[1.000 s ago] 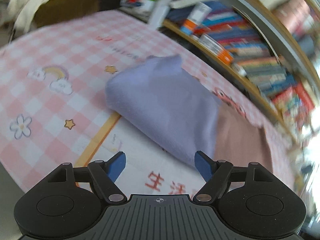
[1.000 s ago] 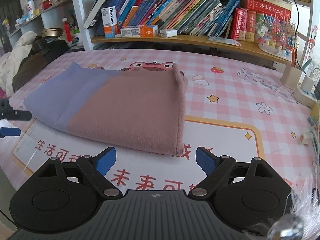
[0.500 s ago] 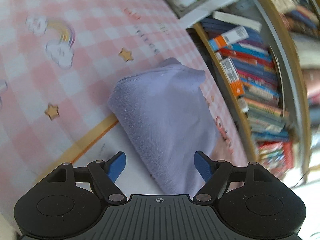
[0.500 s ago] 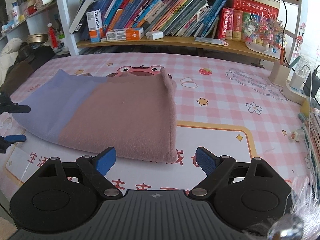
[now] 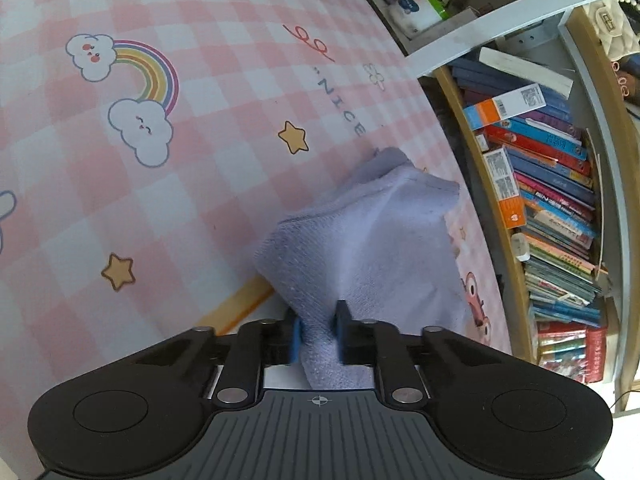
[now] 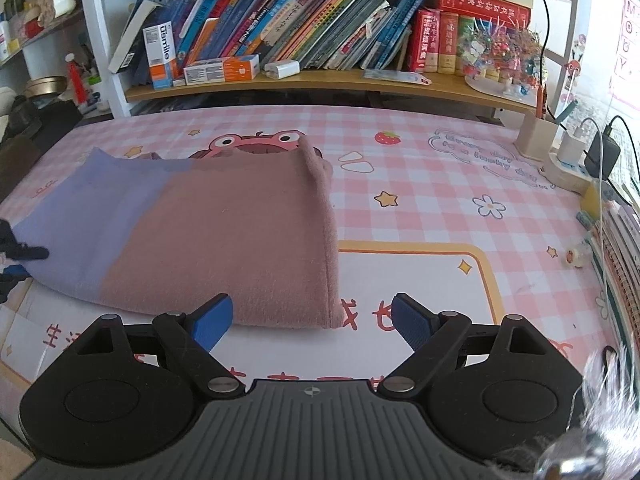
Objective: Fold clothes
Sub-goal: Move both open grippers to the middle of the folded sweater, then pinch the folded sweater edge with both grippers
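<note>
A folded garment, lavender at one end (image 6: 92, 216) and dusty pink at the other (image 6: 240, 236), lies on the pink checked table mat (image 6: 420, 184). My left gripper (image 5: 318, 336) is shut on the near lavender corner (image 5: 360, 240), and the cloth bunches up between its blue pads. That gripper shows at the far left edge of the right wrist view (image 6: 16, 256). My right gripper (image 6: 312, 318) is open and empty, just in front of the garment's near pink corner.
A bookshelf (image 6: 300, 80) full of books runs along the back of the table. A pen holder (image 6: 536, 136) and a power strip with chargers (image 6: 576, 168) stand at the back right. Notebooks (image 6: 624, 248) lie at the right edge.
My left gripper has moved in onto the lavender end and shut on its corner. My right gripper has moved closer to the pink end and stays open.
</note>
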`<state>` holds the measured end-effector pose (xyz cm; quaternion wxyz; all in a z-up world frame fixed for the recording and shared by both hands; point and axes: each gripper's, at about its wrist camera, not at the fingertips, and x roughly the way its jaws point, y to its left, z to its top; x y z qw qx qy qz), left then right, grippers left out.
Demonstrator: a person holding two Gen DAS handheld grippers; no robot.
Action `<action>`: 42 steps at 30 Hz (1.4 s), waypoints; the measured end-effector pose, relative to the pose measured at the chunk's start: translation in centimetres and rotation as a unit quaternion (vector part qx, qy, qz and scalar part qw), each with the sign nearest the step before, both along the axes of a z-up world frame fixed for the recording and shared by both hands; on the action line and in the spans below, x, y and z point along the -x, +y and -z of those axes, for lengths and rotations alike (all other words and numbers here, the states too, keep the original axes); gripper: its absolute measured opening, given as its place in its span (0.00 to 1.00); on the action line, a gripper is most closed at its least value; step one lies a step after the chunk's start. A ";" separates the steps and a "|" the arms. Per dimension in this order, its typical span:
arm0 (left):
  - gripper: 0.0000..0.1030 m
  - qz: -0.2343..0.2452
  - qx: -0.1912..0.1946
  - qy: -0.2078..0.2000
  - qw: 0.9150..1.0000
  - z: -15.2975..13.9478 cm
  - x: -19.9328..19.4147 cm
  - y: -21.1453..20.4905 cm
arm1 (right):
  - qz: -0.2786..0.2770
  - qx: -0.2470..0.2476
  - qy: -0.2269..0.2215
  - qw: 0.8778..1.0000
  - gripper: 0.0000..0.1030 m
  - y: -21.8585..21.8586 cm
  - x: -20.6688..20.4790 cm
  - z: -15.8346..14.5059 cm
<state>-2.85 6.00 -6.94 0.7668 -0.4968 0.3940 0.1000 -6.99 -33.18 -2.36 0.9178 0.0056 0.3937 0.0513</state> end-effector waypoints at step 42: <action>0.09 0.028 -0.048 -0.091 0.994 -1.8 1.2 6.2 | -0.037 -0.080 0.093 0.992 0.19 5.2 -3.0 3.7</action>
